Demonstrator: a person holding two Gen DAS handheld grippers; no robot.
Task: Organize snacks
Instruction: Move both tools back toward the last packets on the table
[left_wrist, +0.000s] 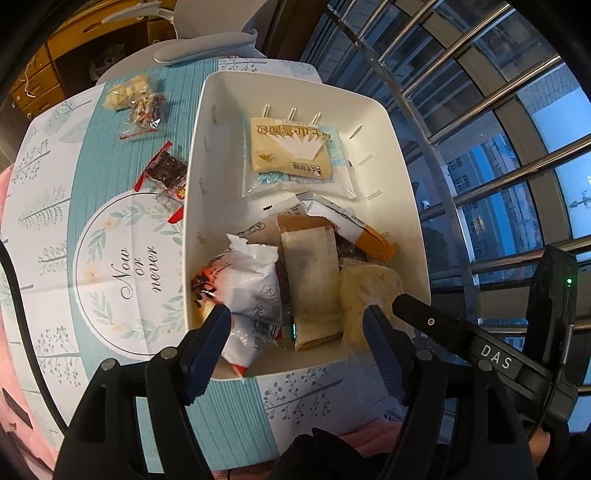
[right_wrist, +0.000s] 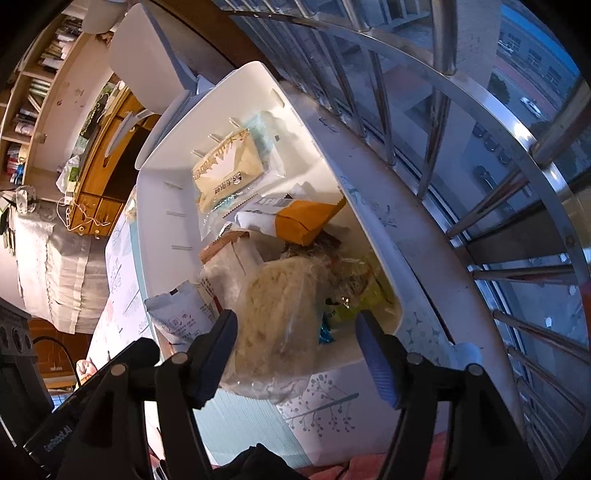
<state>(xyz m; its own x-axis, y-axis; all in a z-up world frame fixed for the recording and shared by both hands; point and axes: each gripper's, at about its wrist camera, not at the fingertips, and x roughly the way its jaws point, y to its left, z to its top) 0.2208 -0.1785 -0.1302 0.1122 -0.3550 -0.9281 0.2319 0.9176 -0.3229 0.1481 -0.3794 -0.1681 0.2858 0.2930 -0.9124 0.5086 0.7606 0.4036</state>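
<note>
**Both grippers spread over the snack bin**

White bin (left_wrist: 373, 110) sits on the patterned tablecloth (left_wrist: 110, 258) beside the window railing (left_wrist: 480, 155). Inside: cream flat packet (left_wrist: 290, 147) at the far end; white wrapper (left_wrist: 255, 284), tan packet (left_wrist: 314, 280) and pale rice-cake bag (right_wrist: 280, 306) piled at the near end. Left gripper (left_wrist: 297, 350) jaws spread, nothing pinched. Right gripper (right_wrist: 297, 354) jaws apart, bag between them, pads not pressing. Three snacks still on the cloth: dark bar (left_wrist: 164, 173), nut bag (left_wrist: 146, 109), pale puffs (left_wrist: 127, 92).
</note>
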